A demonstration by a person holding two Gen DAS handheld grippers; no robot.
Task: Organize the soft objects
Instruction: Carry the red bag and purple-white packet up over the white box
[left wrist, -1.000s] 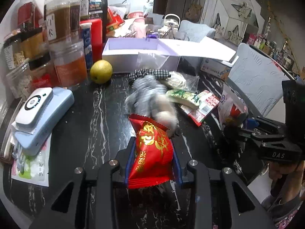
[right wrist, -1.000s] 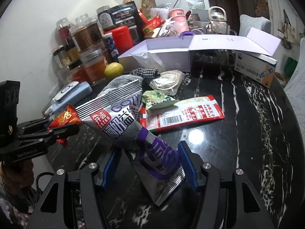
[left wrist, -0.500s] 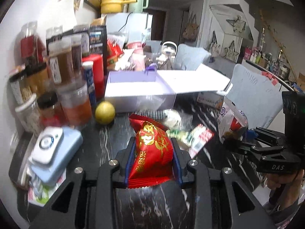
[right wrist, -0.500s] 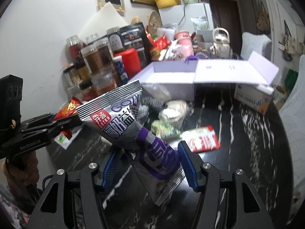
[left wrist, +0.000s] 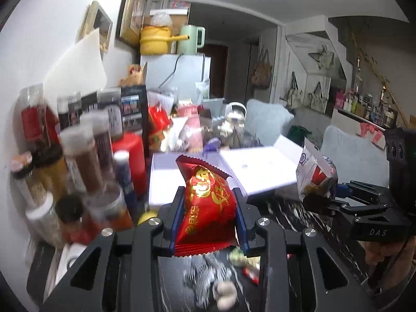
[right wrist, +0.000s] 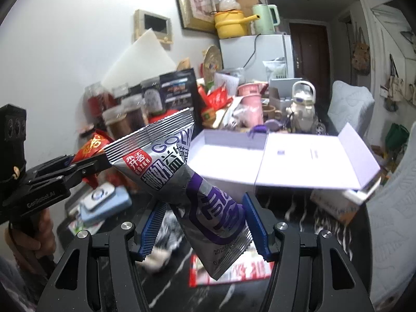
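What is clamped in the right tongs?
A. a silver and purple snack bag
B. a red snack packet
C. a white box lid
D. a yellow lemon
A: in the right wrist view the silver and purple bag sits between the right tongs, while the red packet is in the left tongs.

Both wrist cameras look forward and slightly downward along their fingers, close behind them, above the black marble table (left wrist: 293, 208). Both views share the far open lilac box (right wrist: 234, 153), jars and fridge (left wrist: 176, 72).
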